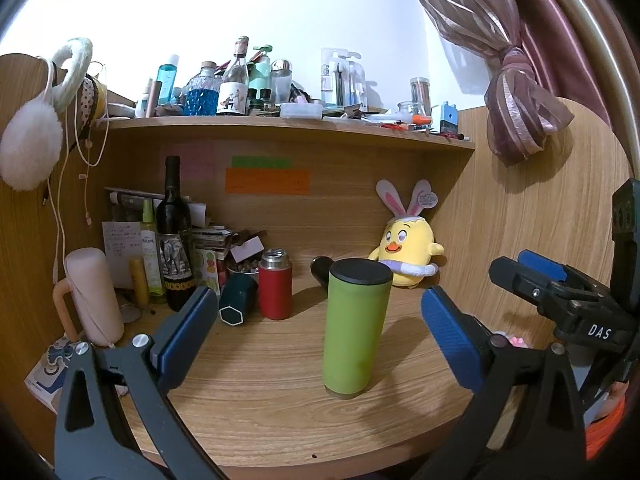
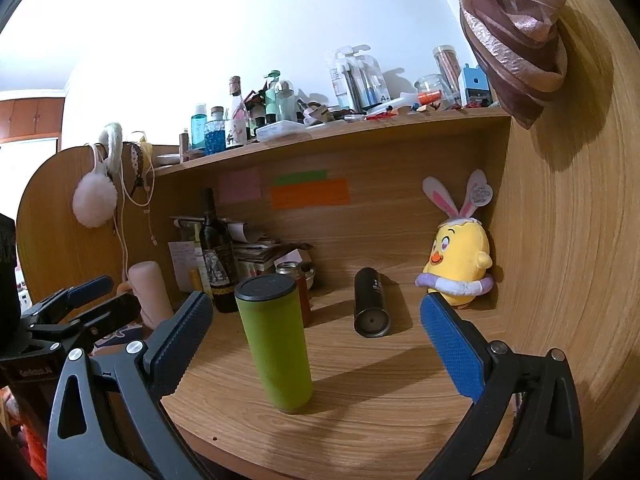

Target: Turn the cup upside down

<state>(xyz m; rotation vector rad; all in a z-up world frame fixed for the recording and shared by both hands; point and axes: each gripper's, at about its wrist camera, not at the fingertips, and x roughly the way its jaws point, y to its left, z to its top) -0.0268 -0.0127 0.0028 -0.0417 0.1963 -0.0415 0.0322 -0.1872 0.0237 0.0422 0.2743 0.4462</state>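
- Both hand-held grippers are spread wide and hold nothing: the left gripper (image 1: 320,332) frames the green tumbler (image 1: 356,326) between its blue pads (image 1: 450,340), and the right gripper (image 2: 316,340) has the same tumbler (image 2: 276,344) nearer its left finger than its right.
- That tumbler stands upright on the wooden desk (image 1: 260,392), dark lid (image 1: 360,272) on top, well clear of the red flask (image 1: 275,286) and the teal hexagonal cup (image 1: 237,300) behind it.
- Neither gripper touches the tumbler yet, so the step in hand looks like the approach and grasp.
- A good grasp would likely land on the middle of the green body, pads flat on opposite sides, so the tumbler turns about its centre and does not swing.
- Its smooth, tall, narrow shape suggests it may slip or tip if pinched near the lid or pushed before both pads close.
- The flip probably needs a lift off the desk first, then a half turn of the wrist, and a level set-down on the lid.
- A black bottle (image 2: 371,306) lying on its side and the yellow chick plush (image 2: 458,264) sit further back, out of the likely swing.
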